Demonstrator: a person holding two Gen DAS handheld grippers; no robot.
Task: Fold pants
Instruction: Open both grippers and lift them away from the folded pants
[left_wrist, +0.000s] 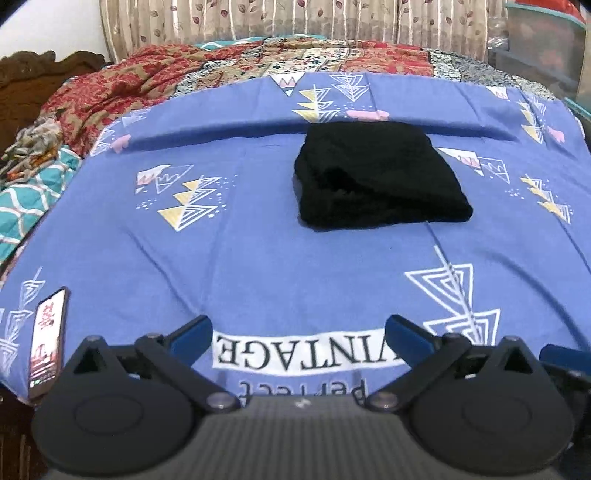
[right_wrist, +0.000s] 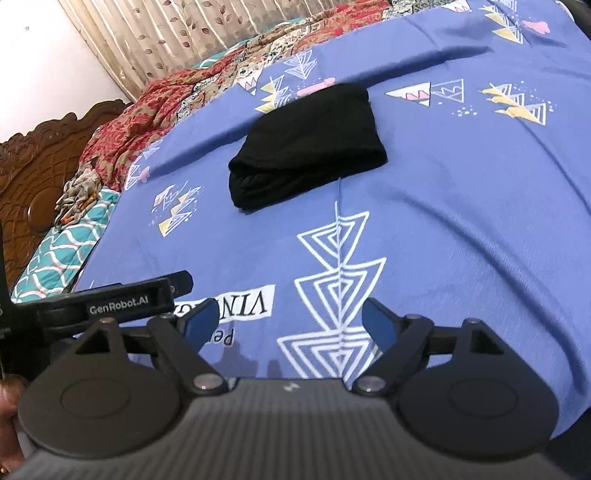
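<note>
Black pants (left_wrist: 380, 177) sit folded into a chunky bundle mid-bed on the blue sheet (left_wrist: 258, 258). Left gripper (left_wrist: 299, 332) and right gripper (right_wrist: 284, 321) both hang spread wide with nothing in them, well short of the bundle, over the sheet's near edge.

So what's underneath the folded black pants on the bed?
The folded black pants lie directly on the blue printed bedsheet. Nothing else shows at their edges; the sheet beneath them is covered, so anything there can't be seen.
</note>
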